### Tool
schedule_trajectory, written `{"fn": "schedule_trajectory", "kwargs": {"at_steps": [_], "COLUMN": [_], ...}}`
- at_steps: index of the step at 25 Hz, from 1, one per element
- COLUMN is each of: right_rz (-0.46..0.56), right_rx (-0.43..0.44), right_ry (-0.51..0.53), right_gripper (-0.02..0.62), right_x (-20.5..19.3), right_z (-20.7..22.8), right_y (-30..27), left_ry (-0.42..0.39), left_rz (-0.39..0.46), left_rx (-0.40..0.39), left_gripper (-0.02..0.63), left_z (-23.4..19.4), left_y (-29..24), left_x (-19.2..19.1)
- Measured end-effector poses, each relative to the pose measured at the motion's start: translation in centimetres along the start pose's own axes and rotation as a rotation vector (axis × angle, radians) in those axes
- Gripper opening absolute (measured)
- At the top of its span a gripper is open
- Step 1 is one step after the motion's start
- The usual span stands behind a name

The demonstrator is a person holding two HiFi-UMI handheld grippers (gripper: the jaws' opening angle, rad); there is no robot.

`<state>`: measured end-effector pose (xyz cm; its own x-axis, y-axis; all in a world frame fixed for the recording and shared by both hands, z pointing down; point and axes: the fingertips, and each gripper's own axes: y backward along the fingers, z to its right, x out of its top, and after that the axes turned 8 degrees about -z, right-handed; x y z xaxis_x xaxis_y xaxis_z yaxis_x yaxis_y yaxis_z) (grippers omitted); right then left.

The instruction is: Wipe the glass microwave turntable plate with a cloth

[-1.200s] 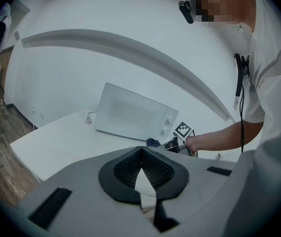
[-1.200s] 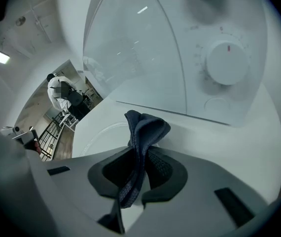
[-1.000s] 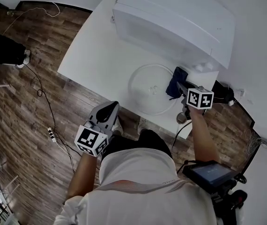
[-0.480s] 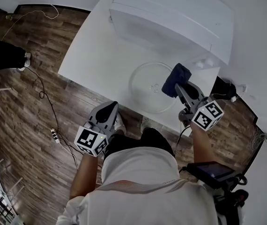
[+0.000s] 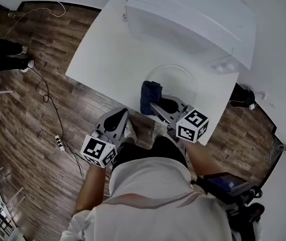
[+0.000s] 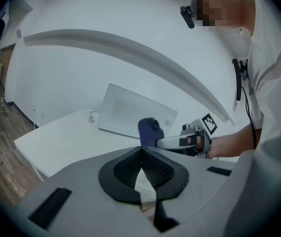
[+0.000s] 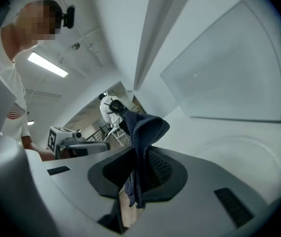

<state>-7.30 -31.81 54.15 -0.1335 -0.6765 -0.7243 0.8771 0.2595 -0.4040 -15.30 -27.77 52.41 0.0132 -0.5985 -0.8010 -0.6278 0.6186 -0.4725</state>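
Right tongs [image 5: 155, 104]: clamped on dark blue cloth [image 5: 149, 95], at near edge of round clear glass plate [image 5: 183, 80].
Left tongs [image 5: 116, 117]: together (nothing between), short of white desk [image 5: 108, 54].

Left tool [image 6: 141, 150] jaws together, right tool [image 6: 162, 142] gripping blue cloth [image 6: 149, 130]

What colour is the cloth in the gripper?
The cloth is dark navy blue; the right gripper view shows it best.

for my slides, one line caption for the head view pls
Right claw holds a dark blue cloth at the edge of the glass turntable plate; shut left claw hangs beside the table.
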Motion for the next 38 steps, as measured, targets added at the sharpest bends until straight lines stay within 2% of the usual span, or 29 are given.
{"fn": "schedule_trajectory", "kwargs": {"at_steps": [4, 7, 9, 17, 30, 35, 38], "right_rz": [-0.185, -0.247, -0.263, -0.26, -0.211, -0.191, -0.162], "right_rx": [-0.045, -0.07, -0.094, -0.205, -0.396, -0.433, -0.407], "right_ry": [-0.175, -0.297, -0.328, -0.399, -0.468, -0.485, -0.447], "right_gripper": [0.061, 0.061, 0.061, 0.061, 0.061, 0.061, 0.061], "right_x": [-5.2, -7.2, -7.8, -9.7, -12.7, -13.3, -12.3], "right_z": [3.0, 4.6, 5.3, 8.1, 12.7, 13.5, 12.7], "right_y": [-3.2, -3.7, -3.3, 1.3, 12.5, 14.8, 14.4], "left_ry": [0.005, 0.009, 0.01, -0.013, -0.057, -0.074, -0.08], "left_rz": [-0.013, -0.017, -0.017, -0.022, -0.034, -0.043, -0.037], "left_rx": [0.011, 0.013, 0.009, -0.024, -0.096, -0.107, -0.105], "left_gripper": [0.011, 0.011, 0.011, 0.011, 0.011, 0.011, 0.011], "left_z": [-0.7, -0.9, -0.8, 0.2, 3.6, 4.8, 5.1], "left_y": [0.7, 0.9, 0.8, 0.1, -2.8, -3.2, -3.0], "left_x": [-0.7, -0.9, -1.0, -0.6, 0.2, 0.3, 0.5]}}
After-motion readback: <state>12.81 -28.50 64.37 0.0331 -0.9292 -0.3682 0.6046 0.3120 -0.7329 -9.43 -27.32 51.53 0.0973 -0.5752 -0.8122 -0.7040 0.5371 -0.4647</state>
